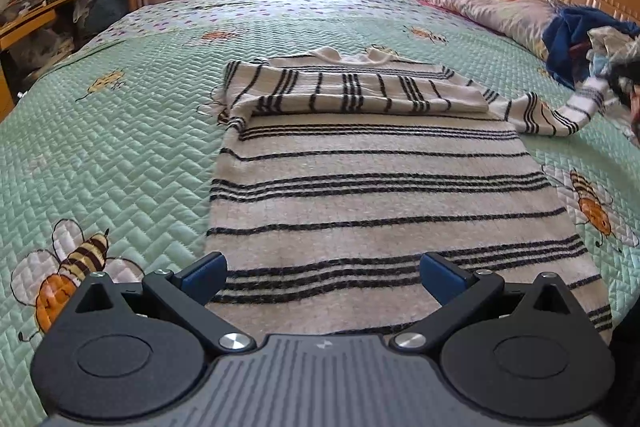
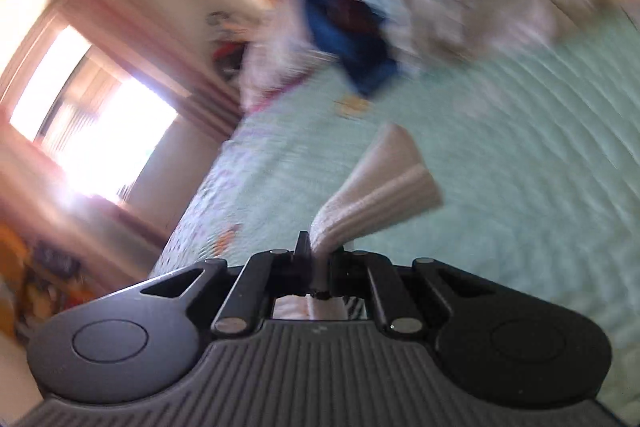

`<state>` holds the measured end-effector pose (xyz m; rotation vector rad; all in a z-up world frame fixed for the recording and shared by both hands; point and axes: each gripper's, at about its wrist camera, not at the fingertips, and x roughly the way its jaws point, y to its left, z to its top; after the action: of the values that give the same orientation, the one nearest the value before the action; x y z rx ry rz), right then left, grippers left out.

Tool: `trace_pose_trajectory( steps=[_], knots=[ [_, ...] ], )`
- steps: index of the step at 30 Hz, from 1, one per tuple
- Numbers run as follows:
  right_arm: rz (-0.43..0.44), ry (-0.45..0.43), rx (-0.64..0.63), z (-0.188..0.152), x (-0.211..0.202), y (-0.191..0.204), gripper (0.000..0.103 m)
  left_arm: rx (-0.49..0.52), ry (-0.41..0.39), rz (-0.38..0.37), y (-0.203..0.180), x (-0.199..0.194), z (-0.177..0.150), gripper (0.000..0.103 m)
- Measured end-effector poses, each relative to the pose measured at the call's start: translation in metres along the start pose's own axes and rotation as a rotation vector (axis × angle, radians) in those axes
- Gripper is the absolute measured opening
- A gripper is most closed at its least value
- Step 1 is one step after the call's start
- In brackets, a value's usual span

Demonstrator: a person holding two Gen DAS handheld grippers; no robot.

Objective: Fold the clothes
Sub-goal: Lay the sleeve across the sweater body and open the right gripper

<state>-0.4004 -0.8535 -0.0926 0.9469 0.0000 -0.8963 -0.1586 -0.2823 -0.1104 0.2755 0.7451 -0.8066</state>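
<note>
right wrist view motion-blurred; clothes pile (image 2: 344, 27) indistinct

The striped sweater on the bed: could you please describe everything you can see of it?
The striped sweater is a fuzzy cream knit with thin black stripes, lying flat on the green quilt, collar away from the camera. One sleeve is folded across the chest; the other sleeve trails to the right, its end lifted. The right gripper pinches a cream cuff. The left gripper hovers open over the hem.

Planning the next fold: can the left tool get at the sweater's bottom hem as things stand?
Probably yes. The left tool hangs open just above the striped sweater, its hem right below, with nothing between them.
</note>
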Motion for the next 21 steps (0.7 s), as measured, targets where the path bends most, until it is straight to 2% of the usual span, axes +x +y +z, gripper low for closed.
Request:
trace_pose_trajectory(
  steps=[4,7,9,13,17,20,21],
  knots=[
    [0.083,-0.035,-0.195,-0.019,-0.012,0.1,0.009,-0.05,-0.012,-0.005,0.016,-0.004,-0.009,0.102],
    [0.181,-0.03,-0.342,-0.054,-0.019,0.178,0.009,-0.105,-0.021,-0.005,0.032,-0.007,-0.016,0.102],
    [0.251,0.007,-0.439,-0.094,-0.02,0.229,0.009,-0.143,-0.03,-0.009,0.044,-0.011,-0.021,0.102],
    [0.347,0.117,-0.577,-0.187,-0.008,0.306,0.009,-0.199,-0.043,0.0,0.068,-0.019,-0.031,0.102],
    [0.388,0.279,-0.747,-0.3,0.007,0.346,0.009,-0.262,-0.048,0.027,0.096,-0.027,-0.041,0.102],
    [0.34,0.386,-0.849,-0.367,0.015,0.34,0.009,-0.307,-0.041,0.043,0.114,-0.027,-0.049,0.102],
    [0.32,0.399,-0.875,-0.379,0.018,0.335,0.009,-0.319,-0.035,0.045,0.119,-0.026,-0.051,0.102]
  ],
)
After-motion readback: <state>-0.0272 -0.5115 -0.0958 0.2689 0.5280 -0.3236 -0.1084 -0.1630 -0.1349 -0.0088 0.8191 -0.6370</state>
